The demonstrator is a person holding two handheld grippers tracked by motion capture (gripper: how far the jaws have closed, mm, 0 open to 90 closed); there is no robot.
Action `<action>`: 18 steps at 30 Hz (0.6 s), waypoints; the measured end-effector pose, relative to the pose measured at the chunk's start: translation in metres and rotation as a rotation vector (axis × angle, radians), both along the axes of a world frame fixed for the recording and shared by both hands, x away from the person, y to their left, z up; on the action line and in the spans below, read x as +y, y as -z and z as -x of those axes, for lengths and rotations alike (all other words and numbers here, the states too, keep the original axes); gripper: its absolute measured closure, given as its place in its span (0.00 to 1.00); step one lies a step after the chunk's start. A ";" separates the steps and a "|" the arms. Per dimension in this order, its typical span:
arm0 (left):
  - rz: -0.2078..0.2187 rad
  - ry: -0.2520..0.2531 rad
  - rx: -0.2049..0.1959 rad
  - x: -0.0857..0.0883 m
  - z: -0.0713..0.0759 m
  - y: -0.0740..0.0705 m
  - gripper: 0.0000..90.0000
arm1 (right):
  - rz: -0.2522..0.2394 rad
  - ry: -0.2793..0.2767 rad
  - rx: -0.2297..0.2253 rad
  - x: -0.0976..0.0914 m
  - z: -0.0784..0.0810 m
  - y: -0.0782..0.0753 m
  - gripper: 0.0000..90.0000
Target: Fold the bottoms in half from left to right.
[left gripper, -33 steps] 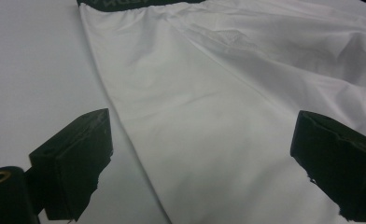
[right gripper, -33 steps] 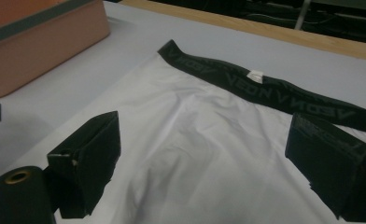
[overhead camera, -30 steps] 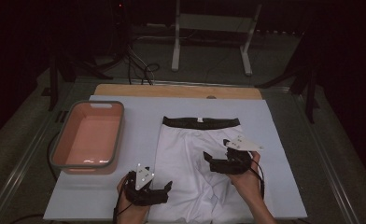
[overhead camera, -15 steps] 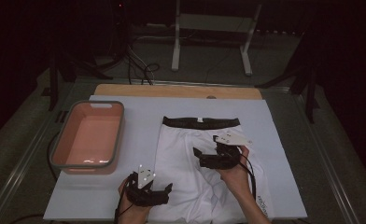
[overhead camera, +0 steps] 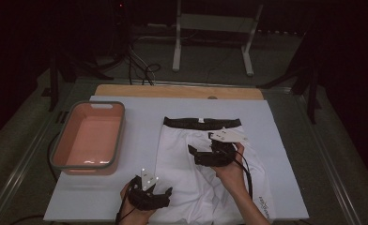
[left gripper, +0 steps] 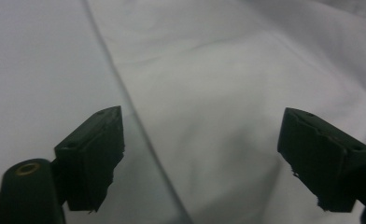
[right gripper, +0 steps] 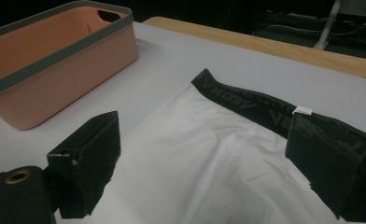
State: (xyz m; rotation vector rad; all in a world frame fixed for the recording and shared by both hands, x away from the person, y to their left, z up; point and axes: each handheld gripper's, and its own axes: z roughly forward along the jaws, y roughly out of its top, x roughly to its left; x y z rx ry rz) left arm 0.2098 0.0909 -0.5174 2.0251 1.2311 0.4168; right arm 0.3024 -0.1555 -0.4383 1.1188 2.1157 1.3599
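A pink bin (overhead camera: 89,138) with a grey rim is sitting left of the white shorts (overhead camera: 205,173) on the white-covered bench (overhead camera: 140,105). The shorts are lying flat, black waistband (overhead camera: 202,122) pointing away from the person. The left gripper (overhead camera: 150,194) and right gripper (overhead camera: 198,153) are hovering with fingers spread wide over the soft fabric.

Room dim, dark beyond tabletop (overhead camera: 126,206). White sheet over tabletop, bare wood strip (overhead camera: 177,91) along far edge. Grey floor (overhead camera: 210,56) behind; white stand (overhead camera: 215,33) there, black cables (overhead camera: 140,65) near it.
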 end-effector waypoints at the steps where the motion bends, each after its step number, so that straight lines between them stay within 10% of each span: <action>1: -0.002 -0.003 0.001 0.000 0.000 0.000 0.20 | 0.000 0.000 0.002 0.002 0.000 0.000 0.12; 11: -0.047 -0.038 0.015 -0.001 0.001 0.004 0.39 | 0.000 -0.024 0.002 0.013 -0.006 0.004 0.12; 18: -0.088 0.000 -0.003 -0.003 0.004 0.001 0.79 | -0.003 -0.030 0.019 0.022 -0.011 0.008 0.12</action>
